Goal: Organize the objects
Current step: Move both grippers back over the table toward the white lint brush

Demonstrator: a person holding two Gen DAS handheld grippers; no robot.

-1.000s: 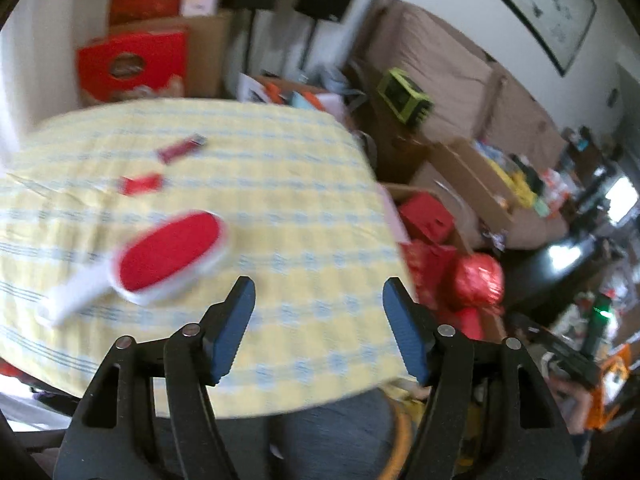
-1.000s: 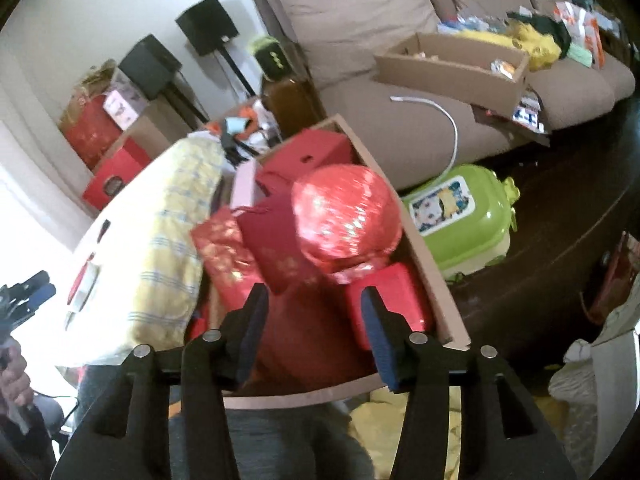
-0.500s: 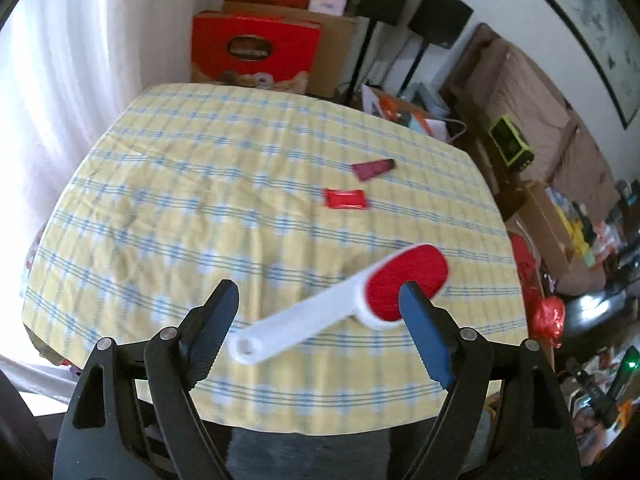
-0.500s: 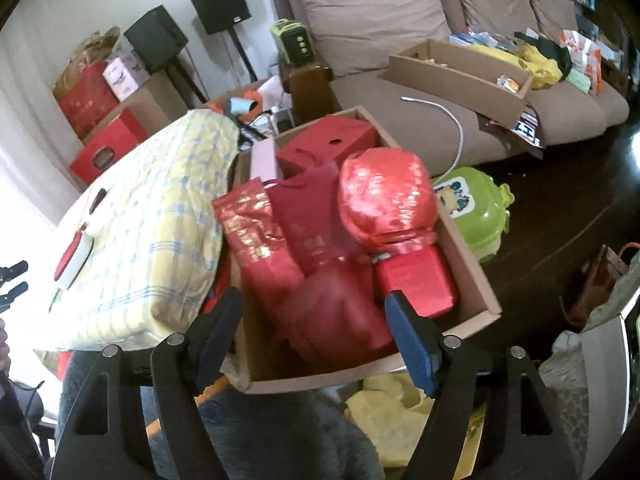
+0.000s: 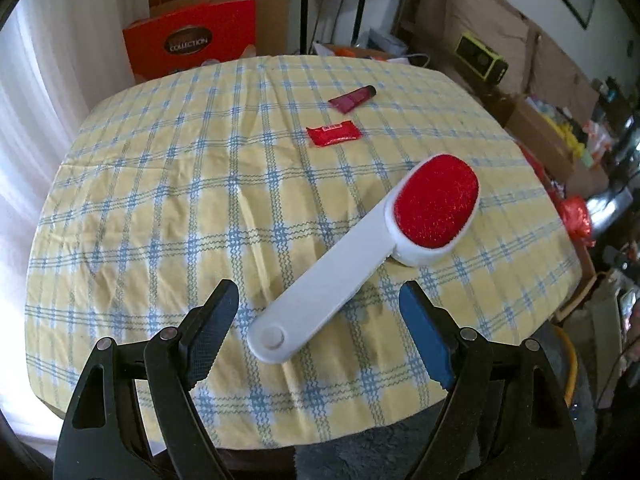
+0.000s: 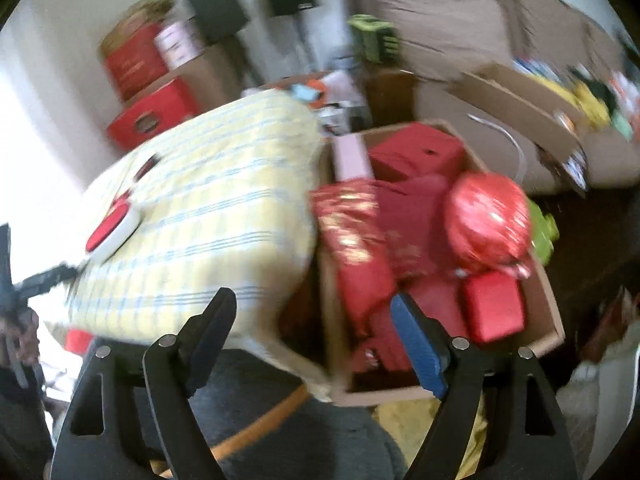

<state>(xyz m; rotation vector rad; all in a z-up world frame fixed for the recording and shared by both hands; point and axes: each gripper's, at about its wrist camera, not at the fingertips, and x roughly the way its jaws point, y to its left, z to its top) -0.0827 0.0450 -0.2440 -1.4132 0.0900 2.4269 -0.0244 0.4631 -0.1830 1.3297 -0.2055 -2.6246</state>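
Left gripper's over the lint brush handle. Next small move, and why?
Probably lower the left gripper and close on the lint brush handle. Its jaws stand open and empty, the white handle end lies between the fingers on the checked tablecloth, not yet touched. The right gripper is opening, empty, by the cardboard box of red packages.

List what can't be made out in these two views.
- Right wrist view: motion blur smears the cardboard box; its red contents can't be identified.
- Left wrist view: print on the red packet is too small.
- Left wrist view: the tablecloth hides the table beneath.
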